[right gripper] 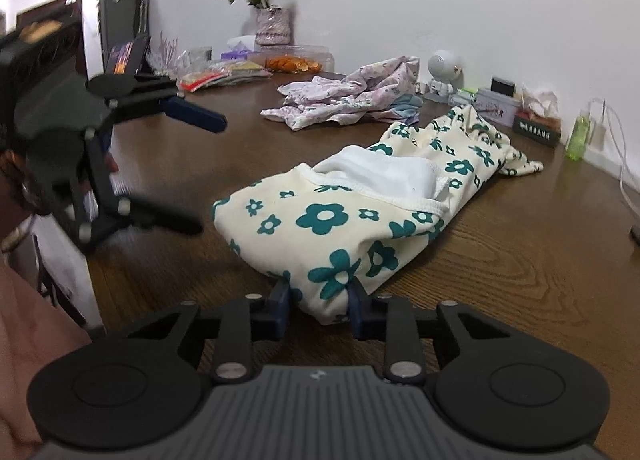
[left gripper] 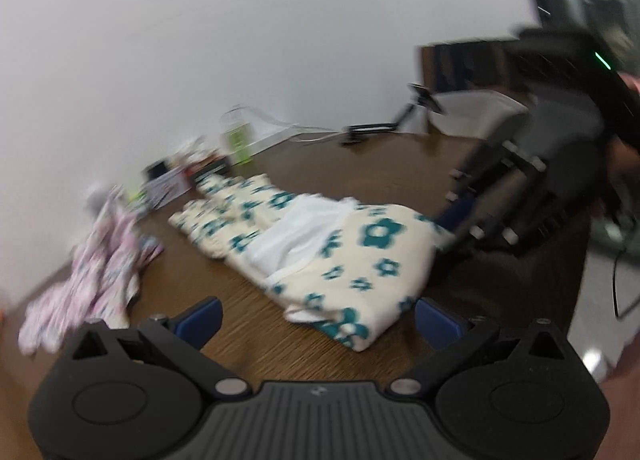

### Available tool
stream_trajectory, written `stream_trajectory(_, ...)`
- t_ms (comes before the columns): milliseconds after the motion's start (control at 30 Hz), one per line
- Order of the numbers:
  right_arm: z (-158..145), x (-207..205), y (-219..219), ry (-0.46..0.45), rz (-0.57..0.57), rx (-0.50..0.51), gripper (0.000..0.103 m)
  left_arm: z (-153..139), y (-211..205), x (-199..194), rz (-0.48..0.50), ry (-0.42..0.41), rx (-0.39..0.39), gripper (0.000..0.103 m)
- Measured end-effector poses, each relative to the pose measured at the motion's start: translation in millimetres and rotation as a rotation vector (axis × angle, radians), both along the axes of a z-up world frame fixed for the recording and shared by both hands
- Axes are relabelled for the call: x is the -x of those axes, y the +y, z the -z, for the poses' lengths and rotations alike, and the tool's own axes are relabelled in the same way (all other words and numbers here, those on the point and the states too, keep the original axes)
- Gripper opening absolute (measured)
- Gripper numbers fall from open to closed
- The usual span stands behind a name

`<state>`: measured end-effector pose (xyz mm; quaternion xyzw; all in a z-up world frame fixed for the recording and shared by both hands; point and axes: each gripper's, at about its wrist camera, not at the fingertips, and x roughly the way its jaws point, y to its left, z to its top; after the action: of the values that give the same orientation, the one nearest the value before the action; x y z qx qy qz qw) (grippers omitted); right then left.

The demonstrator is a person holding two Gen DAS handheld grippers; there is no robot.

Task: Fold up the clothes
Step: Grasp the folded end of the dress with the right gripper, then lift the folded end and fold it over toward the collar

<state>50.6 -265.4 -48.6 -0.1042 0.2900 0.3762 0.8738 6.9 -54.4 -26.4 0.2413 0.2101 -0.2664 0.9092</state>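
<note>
The cream garment with teal flowers (right gripper: 344, 220) lies lengthwise on the brown wooden surface (right gripper: 520, 260), doubled over so its white lining shows through the opening in the middle. Its far end is bunched towards the wall. The right claw (right gripper: 318, 300) is pinched narrow on the near corner of that garment, with cloth bulging between the blue pads. I take this grip to be for drawing the end over or tugging it flat, though I cannot say which.

The left claw (left gripper: 318, 318) stands wide with nothing in it, just short of the garment's other near corner. It seems placed to take that corner or to have let it go; either fits.

A second, pink-printed garment (right gripper: 352, 94) lies crumpled and well apart, nearer the wall, apparently waiting in a heap.

Among the clutter by the wall, a small dark box (right gripper: 538, 132) carries pale lettering, too small to read. A green bottle (right gripper: 578, 136) has no legible label.
</note>
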Motion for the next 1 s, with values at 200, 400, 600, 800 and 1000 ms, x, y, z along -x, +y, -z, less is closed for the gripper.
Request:
stream_trajectory(200,-16.0,-17.4,-8.6,0.112,0.03,-0.103,0.025,15.6,-39.2,-5.5,0.156,-0.132,-0.259,0.09)
stream_trajectory(400,-35.5,-33.2,-13.7,0.191,0.037,-0.147,0.025,28.6,-58.6,-20.9,0.267,-0.244,-0.452,0.031)
stream_trajectory(600,-43.8,-4.8,-5.8,-0.012,0.02,-0.036,0.065,5.0,-43.7,-32.1,0.344,-0.113,-0.365,0.026)
stream_trajectory(800,-28.2,28.5,21.0,-0.312,-0.092,0.223,0.076,-21.9,-30.3,-32.1,0.457,0.074,-0.292,0.026)
stream_trajectory(1000,-28.5,21.5,44.4,-0.291,-0.306,0.301,0.056,-55.4,-20.3,-43.6,0.553,0.285,-0.162,0.026)
